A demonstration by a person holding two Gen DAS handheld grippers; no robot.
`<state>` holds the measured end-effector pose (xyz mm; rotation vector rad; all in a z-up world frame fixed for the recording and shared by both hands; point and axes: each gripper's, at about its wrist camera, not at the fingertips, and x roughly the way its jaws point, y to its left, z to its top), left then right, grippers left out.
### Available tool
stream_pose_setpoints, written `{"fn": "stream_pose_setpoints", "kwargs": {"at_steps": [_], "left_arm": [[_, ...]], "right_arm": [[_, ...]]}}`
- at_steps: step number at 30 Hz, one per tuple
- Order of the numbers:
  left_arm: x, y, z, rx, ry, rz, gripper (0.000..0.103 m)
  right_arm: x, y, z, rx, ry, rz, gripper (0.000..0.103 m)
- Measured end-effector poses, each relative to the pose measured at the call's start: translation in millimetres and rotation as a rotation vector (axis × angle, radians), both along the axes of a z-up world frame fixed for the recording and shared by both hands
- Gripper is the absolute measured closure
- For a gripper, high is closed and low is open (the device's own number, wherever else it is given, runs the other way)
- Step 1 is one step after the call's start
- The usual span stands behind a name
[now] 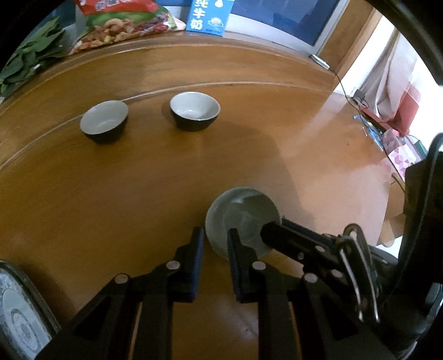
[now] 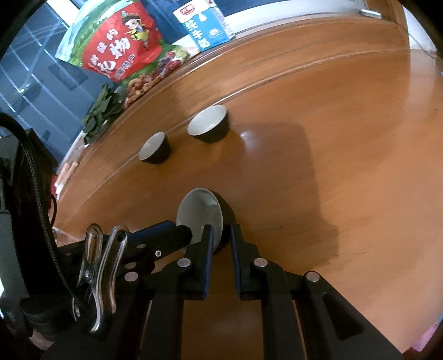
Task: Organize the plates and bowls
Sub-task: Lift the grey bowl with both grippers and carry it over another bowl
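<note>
A small bowl [image 1: 241, 210] [image 2: 198, 213], dark outside and pale grey inside, sits near me on the wooden table [image 1: 110, 193]. My left gripper [image 1: 215, 242] [image 2: 185, 234] is shut on its left rim, one pad inside and one outside. My right gripper [image 2: 221, 238] [image 1: 272, 229] is shut on the opposite rim of the same bowl. Two more bowls of the same kind stand upright farther back: one on the left [image 1: 103, 119] [image 2: 153, 146], one on the right [image 1: 195, 108] [image 2: 207, 120]. A patterned plate [image 1: 16, 313] shows at the lower left edge.
Along the far side of the table lie leafy greens [image 1: 30, 55] [image 2: 102, 116], a red snack bag [image 1: 121, 22] [image 2: 121, 49] and a blue milk carton [image 1: 207, 16] [image 2: 205, 25]. A thin cable [image 1: 346, 91] runs off the table's right side.
</note>
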<state>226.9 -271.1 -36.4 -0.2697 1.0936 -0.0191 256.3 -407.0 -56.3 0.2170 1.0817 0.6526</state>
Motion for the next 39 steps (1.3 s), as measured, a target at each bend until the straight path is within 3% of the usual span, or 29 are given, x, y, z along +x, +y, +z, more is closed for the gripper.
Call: {"fn": "stream_pose_setpoints", "kwargs": {"at_steps": [6,28,39], "left_arm": [[-16.5,7.7,4.6,0.047,-0.016,0.033,0.086],[-59.3,57.6,7.3,0.011,-0.013,0.186,0.086],[-59.9,70.8,19.7,0.029,-0.03,0.223,0.085]], "right_arm": [[-2.1,14.1,-5.7,0.032,0.048,0.046,0.088],[-2.2,75.7,-14.1,0.039,0.123,0.167,0.088],[12.3,59.7,0.1,0.034,0.114,0.135,0.081]]}}
